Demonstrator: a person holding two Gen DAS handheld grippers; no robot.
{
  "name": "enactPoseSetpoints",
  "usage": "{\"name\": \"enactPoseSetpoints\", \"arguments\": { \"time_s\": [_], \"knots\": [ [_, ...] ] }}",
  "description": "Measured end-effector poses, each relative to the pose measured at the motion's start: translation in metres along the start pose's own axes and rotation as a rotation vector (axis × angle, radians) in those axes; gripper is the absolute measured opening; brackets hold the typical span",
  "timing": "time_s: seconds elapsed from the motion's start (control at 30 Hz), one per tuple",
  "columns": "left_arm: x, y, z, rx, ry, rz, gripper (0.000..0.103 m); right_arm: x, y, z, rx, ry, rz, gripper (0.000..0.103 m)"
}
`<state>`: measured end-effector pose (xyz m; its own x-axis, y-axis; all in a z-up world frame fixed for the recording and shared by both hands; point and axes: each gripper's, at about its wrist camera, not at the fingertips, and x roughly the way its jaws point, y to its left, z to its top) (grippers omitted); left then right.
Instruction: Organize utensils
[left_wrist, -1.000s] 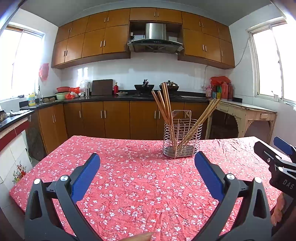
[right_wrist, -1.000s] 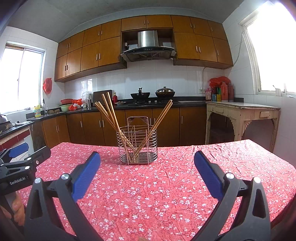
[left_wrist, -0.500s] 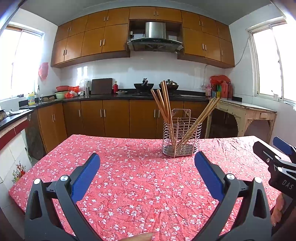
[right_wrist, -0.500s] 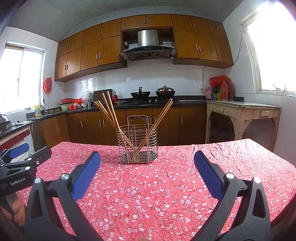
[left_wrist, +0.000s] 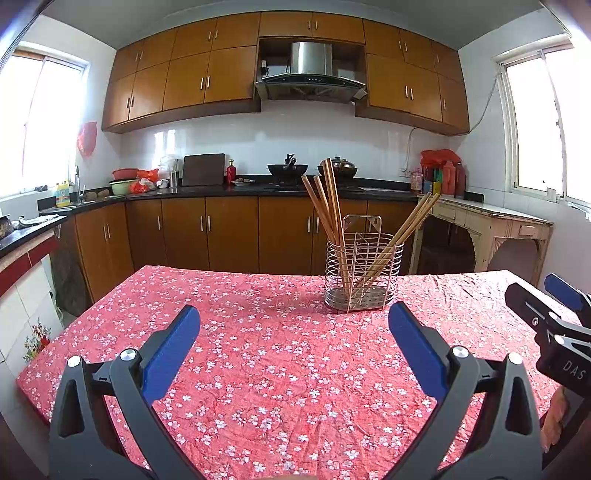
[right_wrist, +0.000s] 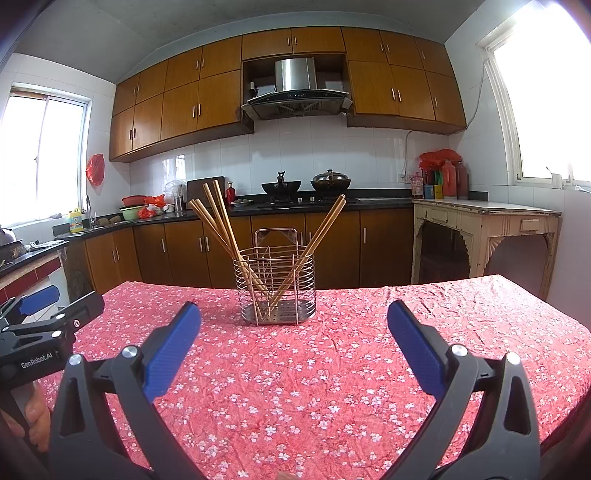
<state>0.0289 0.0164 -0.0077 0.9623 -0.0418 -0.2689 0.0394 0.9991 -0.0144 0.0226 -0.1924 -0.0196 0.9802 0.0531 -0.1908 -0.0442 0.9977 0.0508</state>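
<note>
A wire utensil basket (left_wrist: 363, 275) stands upright on the table's far side, also in the right wrist view (right_wrist: 275, 286). Several wooden chopsticks (left_wrist: 332, 206) lean in it, some left, some right (right_wrist: 216, 225). My left gripper (left_wrist: 293, 321) is open and empty, held above the cloth short of the basket. My right gripper (right_wrist: 293, 321) is open and empty too, level with it. Each gripper shows at the edge of the other's view: the right one (left_wrist: 546, 306), the left one (right_wrist: 55, 306).
The table carries a red flowered cloth (left_wrist: 280, 354), wrinkled, with edges left, right and far. Behind it run brown kitchen cabinets (left_wrist: 221, 232) and a dark counter with woks (right_wrist: 306, 184). A cream side table (right_wrist: 484, 229) stands at the right wall.
Both grippers have drifted very slightly; the basket sits a touch differently in each view. Nothing was taken hold of or let go.
</note>
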Motion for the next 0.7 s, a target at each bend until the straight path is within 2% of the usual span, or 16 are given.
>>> {"name": "enactPoseSetpoints", "arguments": {
  "time_s": [0.7],
  "knots": [
    [-0.0004, 0.0052, -0.0005, -0.007, 0.005, 0.002, 0.101, -0.0002, -0.0002, -0.0004, 0.002, 0.002, 0.002, 0.099]
  ]
}}
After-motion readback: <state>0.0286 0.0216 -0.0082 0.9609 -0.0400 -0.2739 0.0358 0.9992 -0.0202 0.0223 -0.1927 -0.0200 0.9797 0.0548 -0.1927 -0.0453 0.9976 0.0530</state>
